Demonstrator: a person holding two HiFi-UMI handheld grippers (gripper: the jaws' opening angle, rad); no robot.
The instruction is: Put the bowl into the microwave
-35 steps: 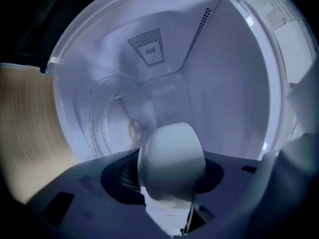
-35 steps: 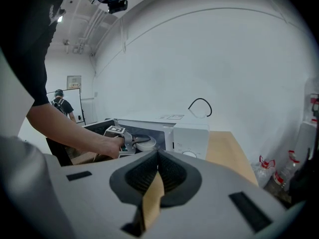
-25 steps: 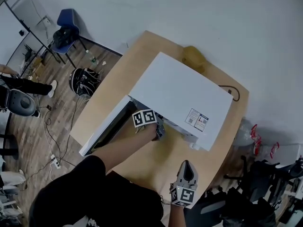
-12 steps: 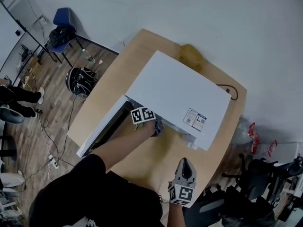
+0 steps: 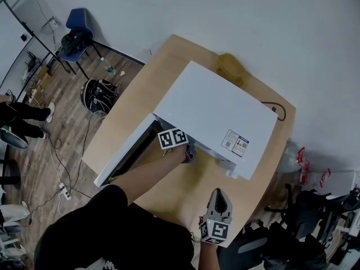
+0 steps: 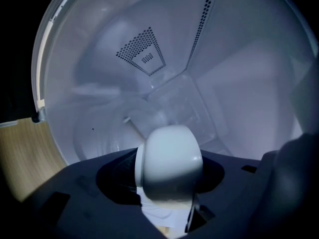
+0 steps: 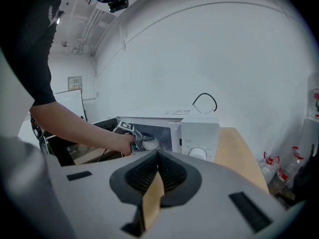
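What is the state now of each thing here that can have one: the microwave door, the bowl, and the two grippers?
Microwave door: open.
Bowl: gripped, inside the microwave cavity, not yet released.
Left gripper: shut on the bowl, reaching into the cavity.
Right gripper: jaws together, holding nothing, outside the microwave.

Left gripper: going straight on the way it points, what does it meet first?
Left gripper, jaws shut on the bowl, points into the microwave cavity. Likely the cavity's far wall first; the glass turntable lies lower and the bowl might graze it. Depth is unclear.
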